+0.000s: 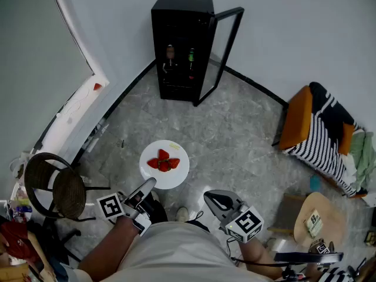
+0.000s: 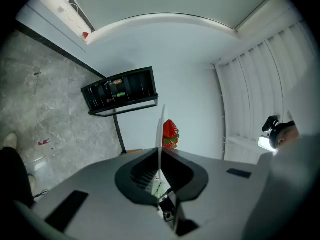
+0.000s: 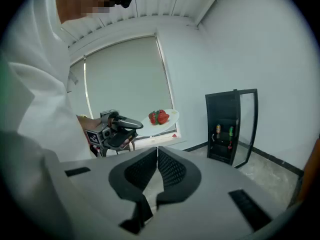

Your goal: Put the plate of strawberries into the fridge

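A white plate (image 1: 176, 172) with strawberries (image 1: 164, 161) hangs above the floor, and my left gripper (image 1: 149, 184) is shut on its near rim. In the left gripper view the plate (image 2: 161, 134) shows edge-on between the jaws, with a strawberry (image 2: 170, 132) beyond it. My right gripper (image 1: 216, 200) is shut with nothing in it, to the right of the plate. From the right gripper view I see the plate (image 3: 169, 118), the left gripper (image 3: 135, 125) and the fridge (image 3: 224, 126). The black fridge (image 1: 181, 46) stands at the far wall, its glass door (image 1: 221, 51) swung open to the right.
Bottles (image 1: 191, 57) stand on a shelf inside the fridge. A round dark chair (image 1: 57, 187) stands at the left. An orange and striped seat (image 1: 320, 128) and a small wooden stool (image 1: 320, 219) are on the right. Grey marble floor (image 1: 235, 140) lies between me and the fridge.
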A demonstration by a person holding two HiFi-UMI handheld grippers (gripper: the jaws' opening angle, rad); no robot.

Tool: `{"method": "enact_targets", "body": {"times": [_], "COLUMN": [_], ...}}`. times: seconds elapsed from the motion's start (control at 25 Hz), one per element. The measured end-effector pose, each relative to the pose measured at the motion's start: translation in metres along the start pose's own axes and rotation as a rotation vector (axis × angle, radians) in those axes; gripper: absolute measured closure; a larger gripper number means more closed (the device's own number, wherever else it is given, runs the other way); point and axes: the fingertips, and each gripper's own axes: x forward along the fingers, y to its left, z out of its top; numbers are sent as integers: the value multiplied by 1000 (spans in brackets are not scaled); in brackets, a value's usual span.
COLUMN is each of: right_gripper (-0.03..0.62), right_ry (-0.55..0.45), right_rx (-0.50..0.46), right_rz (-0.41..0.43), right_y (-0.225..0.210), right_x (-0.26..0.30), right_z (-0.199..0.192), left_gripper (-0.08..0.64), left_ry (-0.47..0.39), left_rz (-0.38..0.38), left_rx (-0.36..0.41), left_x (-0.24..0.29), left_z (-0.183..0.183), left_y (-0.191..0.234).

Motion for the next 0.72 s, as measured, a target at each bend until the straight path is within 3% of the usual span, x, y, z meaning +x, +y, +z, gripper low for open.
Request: {"method": "enact_targets", "body": {"times": [0.28, 0.56, 0.72], "right_gripper": [572, 569, 568], "right_ry": [-7, 39, 2], "right_rx": [7, 35, 23], "right_rz": [-19, -75, -104], "right_y": [-26, -107, -141], "right_x": [21, 76, 106], "right_z": [-2, 44, 80], "left_gripper": [535, 535, 535], "left_ry": [35, 83, 120], "left_rz": [-20, -20, -27], "left_rx": [11, 24, 45], "left_x": [31, 118, 153], "left_z": [23, 108, 152], "left_y": [17, 31, 39]}}
